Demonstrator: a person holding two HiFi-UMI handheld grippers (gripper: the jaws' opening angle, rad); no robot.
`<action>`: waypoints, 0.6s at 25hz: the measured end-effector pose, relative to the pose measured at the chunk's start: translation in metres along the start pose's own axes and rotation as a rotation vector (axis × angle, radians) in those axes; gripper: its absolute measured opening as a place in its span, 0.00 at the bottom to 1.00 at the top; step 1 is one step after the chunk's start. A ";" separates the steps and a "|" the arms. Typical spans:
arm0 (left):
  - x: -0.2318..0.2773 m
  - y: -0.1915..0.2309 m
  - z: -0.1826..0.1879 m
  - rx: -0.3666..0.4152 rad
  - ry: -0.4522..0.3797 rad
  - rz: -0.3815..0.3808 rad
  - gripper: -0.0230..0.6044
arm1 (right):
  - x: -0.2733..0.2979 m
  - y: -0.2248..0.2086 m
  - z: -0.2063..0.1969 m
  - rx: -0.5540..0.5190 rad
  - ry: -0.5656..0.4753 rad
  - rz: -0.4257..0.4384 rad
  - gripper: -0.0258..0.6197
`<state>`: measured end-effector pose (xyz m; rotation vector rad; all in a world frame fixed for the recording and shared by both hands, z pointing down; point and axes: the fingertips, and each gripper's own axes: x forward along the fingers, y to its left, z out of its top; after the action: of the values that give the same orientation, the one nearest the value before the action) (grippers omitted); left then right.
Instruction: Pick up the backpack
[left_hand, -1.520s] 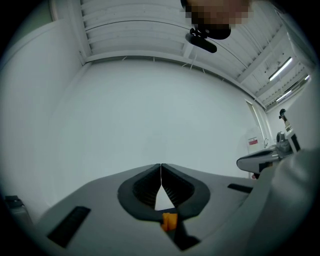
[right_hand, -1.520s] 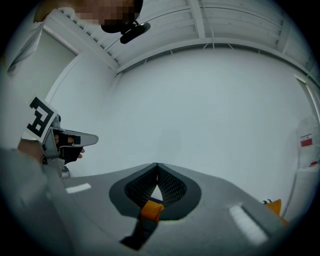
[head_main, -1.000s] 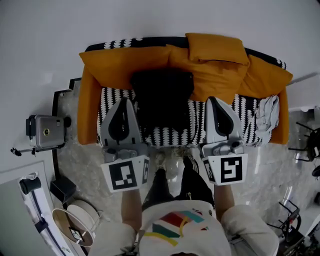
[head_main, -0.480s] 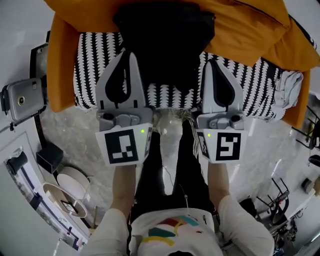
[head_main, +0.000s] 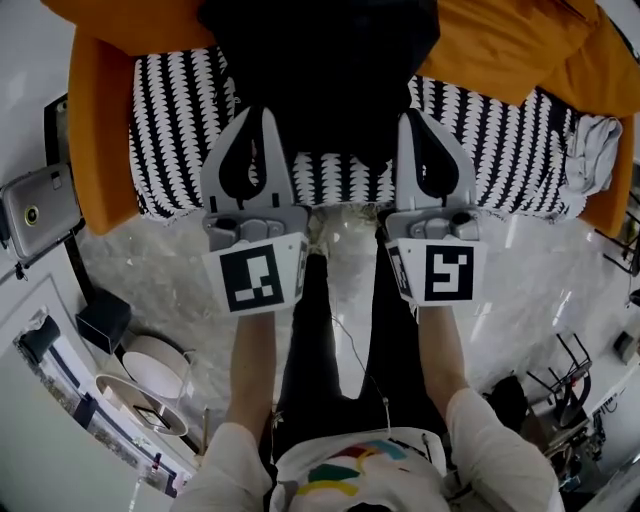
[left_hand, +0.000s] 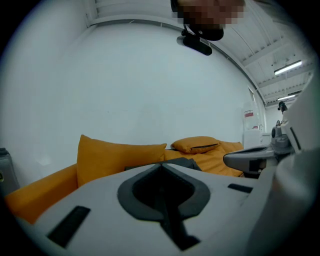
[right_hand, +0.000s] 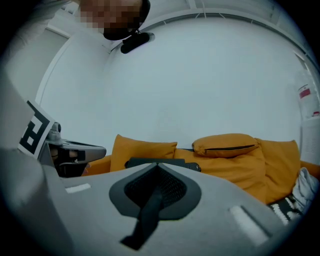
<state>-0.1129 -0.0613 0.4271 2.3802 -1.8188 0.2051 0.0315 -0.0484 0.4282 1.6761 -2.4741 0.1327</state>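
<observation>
The black backpack (head_main: 320, 70) stands on the black-and-white patterned seat (head_main: 180, 110) of an orange sofa, leaning against the orange back cushions. My left gripper (head_main: 263, 112) is shut and empty, its tip over the seat at the backpack's lower left edge. Shut and empty too, my right gripper (head_main: 415, 118) has its tip at the backpack's lower right edge. In the left gripper view only the backpack's top (left_hand: 186, 161) shows, just beyond the closed jaws of the left gripper (left_hand: 161, 166). The right gripper view shows the backpack (right_hand: 138, 162) behind the right gripper (right_hand: 159, 166).
Orange sofa arms (head_main: 95, 150) flank the seat. A grey cloth (head_main: 590, 150) lies at the seat's right end. A silver case (head_main: 35, 205) stands on the floor to the left, round objects (head_main: 150, 360) lower left, a metal rack (head_main: 560, 390) lower right. The person's legs stand between the grippers.
Both grippers have sunk toward the seat together, staying shut. The sofa and backpack now fill more of the head view, with the tips at the backpack's lower corners.
</observation>
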 end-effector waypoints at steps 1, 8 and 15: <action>-0.001 0.000 -0.005 -0.005 0.013 0.005 0.06 | 0.000 0.002 -0.003 0.002 0.008 0.003 0.05; 0.007 0.011 -0.008 -0.023 0.014 0.047 0.06 | 0.010 0.009 -0.009 0.030 0.013 0.014 0.05; 0.018 0.018 0.005 -0.016 -0.035 0.084 0.06 | 0.020 0.005 -0.003 0.075 0.013 0.054 0.05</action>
<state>-0.1253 -0.0837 0.4266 2.3127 -1.9307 0.1575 0.0195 -0.0643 0.4343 1.6314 -2.5361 0.2454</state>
